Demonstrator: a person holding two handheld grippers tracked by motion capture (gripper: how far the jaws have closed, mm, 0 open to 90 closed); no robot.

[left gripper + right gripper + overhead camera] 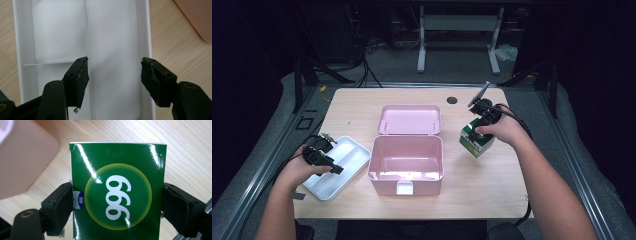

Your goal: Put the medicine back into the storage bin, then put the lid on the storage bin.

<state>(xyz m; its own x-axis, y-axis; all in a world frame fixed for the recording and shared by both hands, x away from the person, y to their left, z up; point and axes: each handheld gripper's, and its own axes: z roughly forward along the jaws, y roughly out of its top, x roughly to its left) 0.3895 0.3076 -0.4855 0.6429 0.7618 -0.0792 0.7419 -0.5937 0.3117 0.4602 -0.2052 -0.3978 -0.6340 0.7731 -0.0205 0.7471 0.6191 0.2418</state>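
Green carton (117, 192), pinched between the right gripper (482, 131)'s jaws, sits on the table just right of the open, empty pink box (406, 161), not yet packed, while the left gripper (113, 75) hovers spread over the white tray (337, 167) left of the box.

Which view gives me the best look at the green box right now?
The right gripper view: the green box sits close up between the right gripper jaws, its printed 999 readable. The high view shows it small, under the right hand, beside the pink case.
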